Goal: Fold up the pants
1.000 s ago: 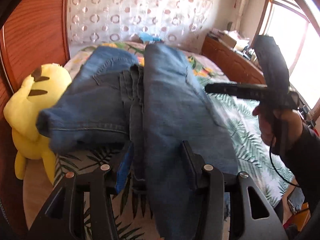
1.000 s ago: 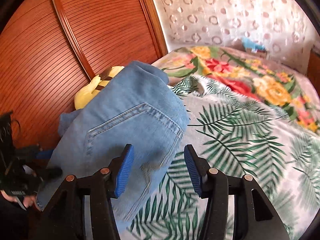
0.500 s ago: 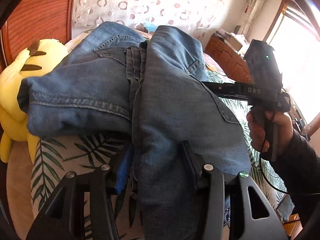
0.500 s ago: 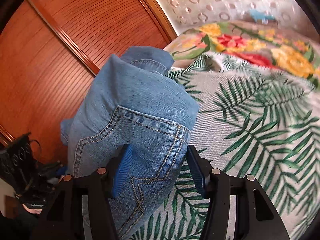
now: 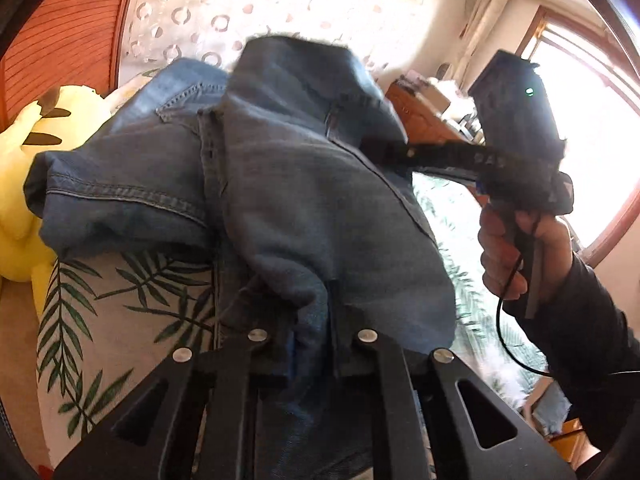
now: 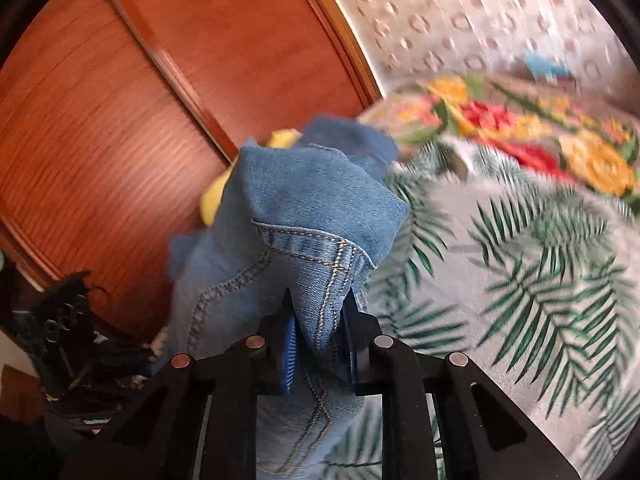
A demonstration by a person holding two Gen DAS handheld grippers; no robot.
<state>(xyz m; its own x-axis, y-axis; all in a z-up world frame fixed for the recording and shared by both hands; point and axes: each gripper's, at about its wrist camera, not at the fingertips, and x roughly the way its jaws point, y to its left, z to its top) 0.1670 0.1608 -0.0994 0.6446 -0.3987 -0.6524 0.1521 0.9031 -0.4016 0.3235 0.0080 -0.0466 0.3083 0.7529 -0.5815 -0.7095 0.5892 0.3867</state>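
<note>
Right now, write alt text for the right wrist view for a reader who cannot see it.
The right claw is closing on a bunched fold of blue jeans, its blue pads pinching a stitched seam. The denim rises over a leaf-print bedspread, with a wooden panel to the left.

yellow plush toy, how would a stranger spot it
Start at the bed with the palm-leaf cover. The jeans are heaped on it, and the plush sits off their left edge, against the wooden panelling. It is the only bright yellow thing, with dark-tipped ears.
</note>
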